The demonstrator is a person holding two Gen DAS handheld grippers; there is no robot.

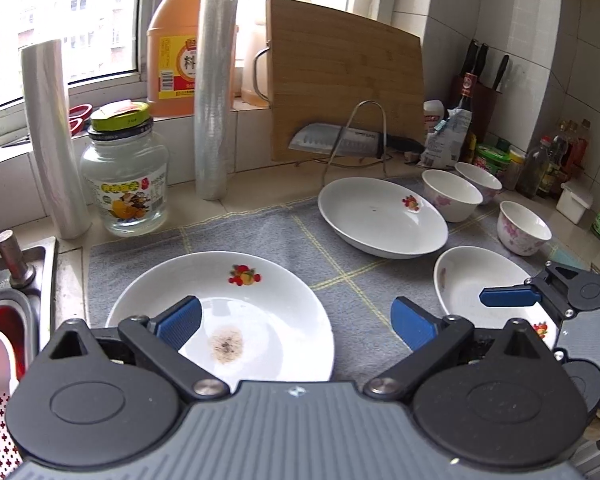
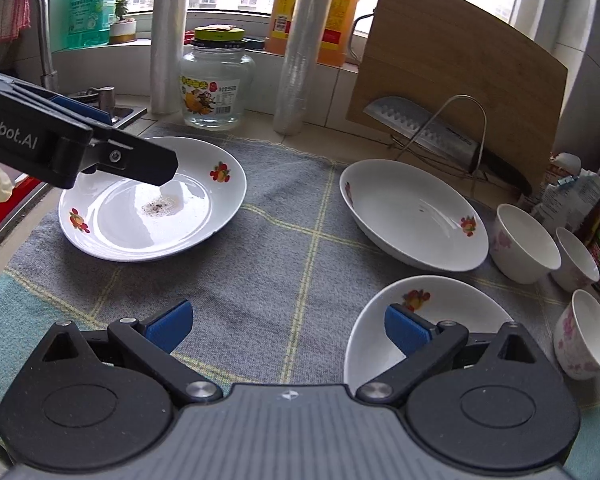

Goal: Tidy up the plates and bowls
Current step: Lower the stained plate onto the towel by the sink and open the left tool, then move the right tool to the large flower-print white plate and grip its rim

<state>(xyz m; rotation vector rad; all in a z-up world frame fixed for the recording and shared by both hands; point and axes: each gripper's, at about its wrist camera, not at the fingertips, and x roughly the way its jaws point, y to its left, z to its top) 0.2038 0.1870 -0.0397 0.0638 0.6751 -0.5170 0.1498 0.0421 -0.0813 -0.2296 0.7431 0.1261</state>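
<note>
Fingers of both the left gripper [image 1: 296,322] and right gripper [image 2: 288,326] stood apart, empty. We judged stacking unbegun: three plates [image 2: 152,204] and three bowls [image 2: 526,244] lay separate toward the counter's rear; gathering plates comes next.

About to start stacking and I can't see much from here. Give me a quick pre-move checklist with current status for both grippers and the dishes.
1. left gripper open with nothing between the fingers: ok.
2. right gripper open and empty: ok.
3. Three plates apart on the grey cloth, none stacked: ok.
4. Stained plate clean enough to stack: not ok, a brown speckled residue sits in its middle.
5. Three small bowls upright beside the far plate: ok.
6. Near plate free under the right gripper: ok.
</note>
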